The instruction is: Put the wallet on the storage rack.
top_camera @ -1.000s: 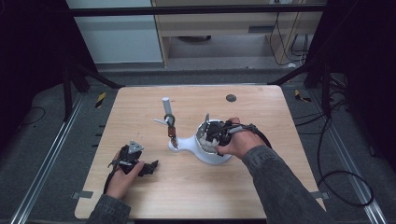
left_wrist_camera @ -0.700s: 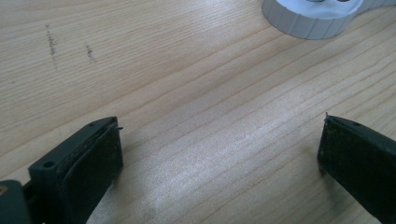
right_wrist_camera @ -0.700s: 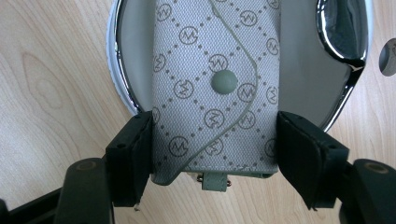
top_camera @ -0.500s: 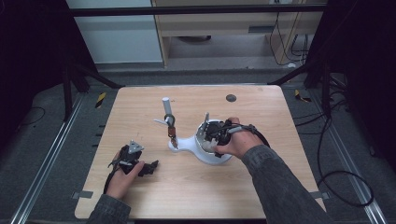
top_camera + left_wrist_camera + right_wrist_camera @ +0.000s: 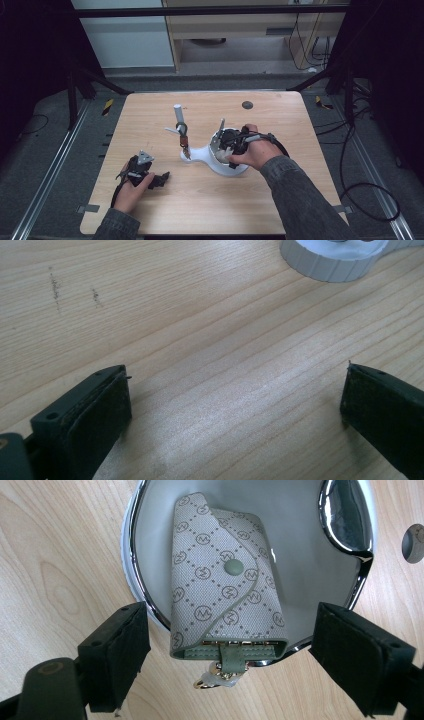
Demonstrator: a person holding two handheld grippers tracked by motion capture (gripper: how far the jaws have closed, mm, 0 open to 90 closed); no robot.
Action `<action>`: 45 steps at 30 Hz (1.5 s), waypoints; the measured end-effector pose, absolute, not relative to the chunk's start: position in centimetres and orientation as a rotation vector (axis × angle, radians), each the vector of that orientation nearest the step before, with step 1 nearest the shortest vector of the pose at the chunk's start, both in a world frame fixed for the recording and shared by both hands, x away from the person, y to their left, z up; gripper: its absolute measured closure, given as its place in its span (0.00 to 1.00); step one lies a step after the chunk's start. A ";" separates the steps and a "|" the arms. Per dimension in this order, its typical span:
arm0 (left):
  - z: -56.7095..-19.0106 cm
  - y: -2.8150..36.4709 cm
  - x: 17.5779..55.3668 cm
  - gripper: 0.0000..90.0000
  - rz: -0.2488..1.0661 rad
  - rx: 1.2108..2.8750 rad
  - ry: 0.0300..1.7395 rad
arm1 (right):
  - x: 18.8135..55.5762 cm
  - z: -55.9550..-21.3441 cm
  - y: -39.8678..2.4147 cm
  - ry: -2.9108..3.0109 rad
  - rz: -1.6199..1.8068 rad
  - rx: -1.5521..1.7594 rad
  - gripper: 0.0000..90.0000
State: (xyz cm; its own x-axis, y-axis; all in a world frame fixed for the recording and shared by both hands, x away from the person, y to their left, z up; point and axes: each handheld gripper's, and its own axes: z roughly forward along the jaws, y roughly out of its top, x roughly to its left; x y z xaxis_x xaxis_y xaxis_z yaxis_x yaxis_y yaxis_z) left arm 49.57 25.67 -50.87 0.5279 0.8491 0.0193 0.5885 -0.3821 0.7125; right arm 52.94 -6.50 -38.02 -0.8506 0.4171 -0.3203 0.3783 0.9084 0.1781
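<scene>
A grey monogram key pouch (image 5: pixel 220 580) with a green snap lies in a white dish with a chrome rim (image 5: pixel 134 570). Its strap and gold clasp hang over the near rim. My right gripper (image 5: pixel 230 635) is open just above it, one jaw on each side of the pouch's near end, touching neither. In the high view the right gripper (image 5: pixel 227 145) sits over the dish's white round base (image 5: pixel 235 169) at mid-table. My left gripper (image 5: pixel 159 178) rests low at the front left, open over bare wood (image 5: pixel 235 385).
An upright white post (image 5: pixel 177 111) with a dark clip and a reddish tip stands just left of the dish, on the same white base (image 5: pixel 330 265). A small dark round spot (image 5: pixel 247 105) marks the table farther back. The table edge runs close behind the left hand.
</scene>
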 end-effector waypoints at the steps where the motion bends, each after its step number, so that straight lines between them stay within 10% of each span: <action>1: -50.9 25.7 49.6 0.00 0.510 2.111 1.161 | 52.9 -38.0 -6.5 2.716 0.155 0.586 0.17; 45: -50.9 25.7 49.6 0.00 0.510 2.111 1.159 | 52.0 -35.9 -9.0 2.656 0.380 0.652 0.06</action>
